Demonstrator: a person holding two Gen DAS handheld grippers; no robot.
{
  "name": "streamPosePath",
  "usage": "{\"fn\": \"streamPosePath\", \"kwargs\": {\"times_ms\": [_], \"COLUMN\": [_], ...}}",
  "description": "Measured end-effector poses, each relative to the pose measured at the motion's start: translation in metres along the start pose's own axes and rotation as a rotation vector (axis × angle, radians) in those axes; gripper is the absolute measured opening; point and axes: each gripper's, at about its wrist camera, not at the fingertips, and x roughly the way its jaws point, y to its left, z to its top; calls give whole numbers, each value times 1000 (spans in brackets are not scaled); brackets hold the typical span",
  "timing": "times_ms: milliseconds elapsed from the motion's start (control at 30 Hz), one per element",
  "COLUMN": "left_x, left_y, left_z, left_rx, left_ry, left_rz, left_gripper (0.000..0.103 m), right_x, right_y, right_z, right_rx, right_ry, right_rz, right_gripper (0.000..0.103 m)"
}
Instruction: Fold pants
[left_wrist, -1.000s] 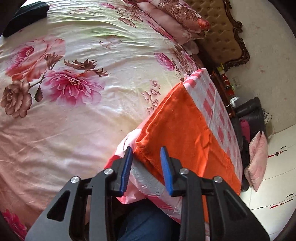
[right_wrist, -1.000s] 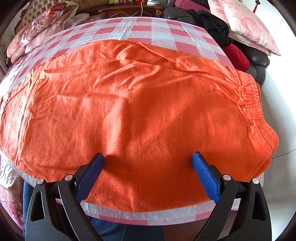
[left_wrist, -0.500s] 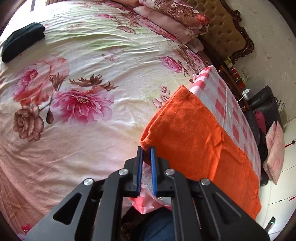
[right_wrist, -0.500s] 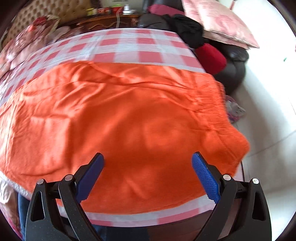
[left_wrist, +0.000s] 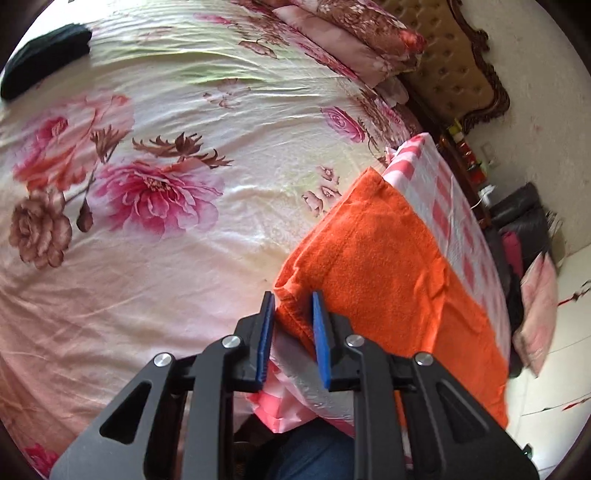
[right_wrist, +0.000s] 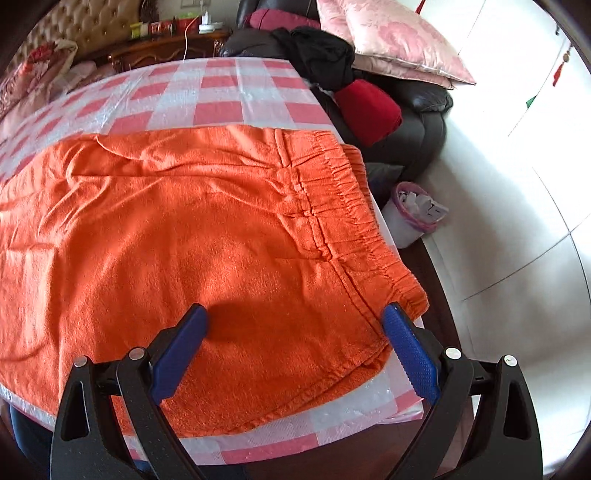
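The left gripper hangs at the near left corner of the table, its blue pads a narrow gap apart with the hem corner of the orange pants sitting between them; the cloth is not pinched, so the jaws stand partly open. Beyond that corner, to the left, lies a bed under a flowered sheet, with a dark folded item near its far left edge and pillows stacked against the padded headboard.

The pants lie flat on the table's red and white checked cloth, legs running toward the left edge, the gathered waistband lying along the right edge and slightly overhanging it. The near edge of the pants runs close to the table's near edge.

The right gripper is spread wide just above the pants near the near right corner, holding nothing; its right pad is close to the waistband's near end. Past the right edge stand a small bin, a dark sofa with a red bundle and a pink cushion.
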Motion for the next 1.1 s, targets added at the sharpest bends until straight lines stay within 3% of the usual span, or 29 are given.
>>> {"fn": "streamPosePath", "kwargs": {"times_ms": [533,833,900,1000,1100], "left_x": [-5,-5,-3,-2,-2], "left_y": [-13,-15,-15,-16,-17], "left_z": [5,6,5,5,4], "left_rx": [32,45,45,44,49], "left_ry": [-8,-10,-7,-9,-12], "left_rz": [67,98,107,120,129], "left_gripper": [10,10,10,10,10], "right_x": [2,-3,-13,-17,-17], "right_y": [-1,2,4,17,49], "right_z": [-2,9,18,42,71], "right_rx": [14,-18,-22,-20,-63], "right_ry": [25,45,-3,-24,-65], "right_rz": [25,-11,42,229,382], "right_gripper": [95,91,79,66,64]}}
